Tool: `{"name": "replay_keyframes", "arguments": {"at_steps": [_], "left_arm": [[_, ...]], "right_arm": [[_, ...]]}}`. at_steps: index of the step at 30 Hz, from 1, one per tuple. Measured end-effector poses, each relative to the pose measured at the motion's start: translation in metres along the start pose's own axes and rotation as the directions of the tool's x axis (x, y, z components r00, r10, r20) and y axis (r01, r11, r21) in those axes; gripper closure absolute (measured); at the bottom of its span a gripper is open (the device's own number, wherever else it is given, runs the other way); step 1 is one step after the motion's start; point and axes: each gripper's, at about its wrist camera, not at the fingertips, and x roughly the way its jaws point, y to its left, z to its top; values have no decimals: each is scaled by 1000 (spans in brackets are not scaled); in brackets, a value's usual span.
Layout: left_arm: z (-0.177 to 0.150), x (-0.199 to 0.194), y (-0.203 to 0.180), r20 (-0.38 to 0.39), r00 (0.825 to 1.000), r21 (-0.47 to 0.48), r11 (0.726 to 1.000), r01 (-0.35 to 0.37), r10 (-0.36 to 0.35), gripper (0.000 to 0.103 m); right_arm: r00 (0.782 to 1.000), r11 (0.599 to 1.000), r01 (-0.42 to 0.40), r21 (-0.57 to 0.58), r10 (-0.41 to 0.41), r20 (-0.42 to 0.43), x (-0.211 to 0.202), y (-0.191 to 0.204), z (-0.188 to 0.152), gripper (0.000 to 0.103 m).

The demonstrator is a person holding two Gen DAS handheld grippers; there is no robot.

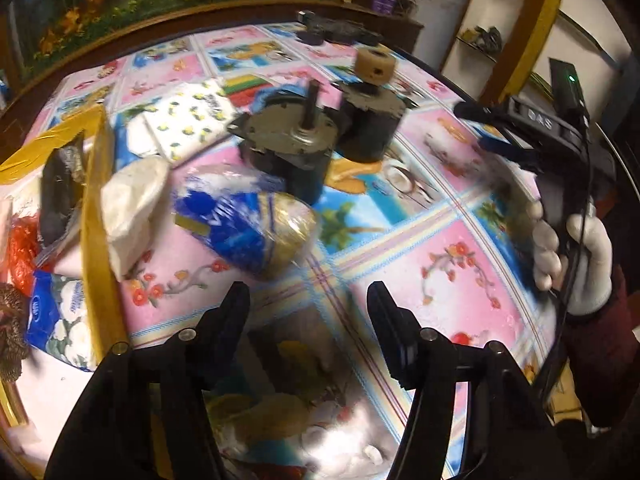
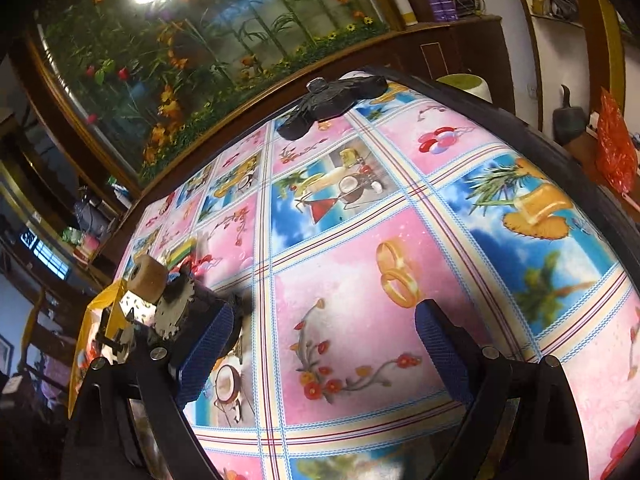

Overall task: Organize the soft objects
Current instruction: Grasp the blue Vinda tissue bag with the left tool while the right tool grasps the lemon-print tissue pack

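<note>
Jaws of left gripper (image 1: pixel 308 300) and right gripper (image 2: pixel 324 320) apart, empty; packet (image 1: pixel 240 224) lettering blurred.

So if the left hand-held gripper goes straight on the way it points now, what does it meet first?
Probably the blue and gold plastic packet lying on the tablecloth, just ahead of the open left hand-held gripper and slightly left of its line. Depth is unclear; it could reach bare cloth first. The two dark motors stand further back.

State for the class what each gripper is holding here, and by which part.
Nothing is held. The left gripper is open over the tablecloth, short of the blue-wrapped packet. The right gripper is open over bare tablecloth.
</note>
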Motion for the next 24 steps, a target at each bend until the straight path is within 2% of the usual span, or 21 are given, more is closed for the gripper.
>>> {"name": "replay_keyframes", "arguments": {"at_steps": [6, 9, 11, 13, 17, 20, 24], "left_arm": [[15, 10, 21, 41, 999, -141, 990, 5, 1, 43], [22, 20, 28, 66, 998, -216, 976, 35, -22, 40], [21, 27, 39, 77, 996, -286, 956, 69, -49, 40], [19, 25, 49, 125, 989, -348, 930, 114, -75, 35], [16, 27, 66, 206, 968, -439, 871, 220, -141, 32], [17, 29, 67, 224, 964, -425, 876, 227, -141, 32], [12, 30, 64, 282, 950, -395, 886, 241, -132, 34]], "right_arm": [[999, 999, -26, -29, 25, -35, 8, 14, 0, 10], [997, 998, -38, -57, 34, -68, 8, 30, 3, 10], [994, 994, -66, -86, 58, -94, 8, 46, 10, 10], [992, 987, -88, -135, 74, -106, 6, 69, 22, 10], [975, 954, -157, -253, 109, -194, 19, 124, 50, 10], [944, 935, -188, -302, 87, -318, 50, 160, 73, 9], [926, 897, -173, -406, 7, -378, 82, 200, 87, 10]]}}
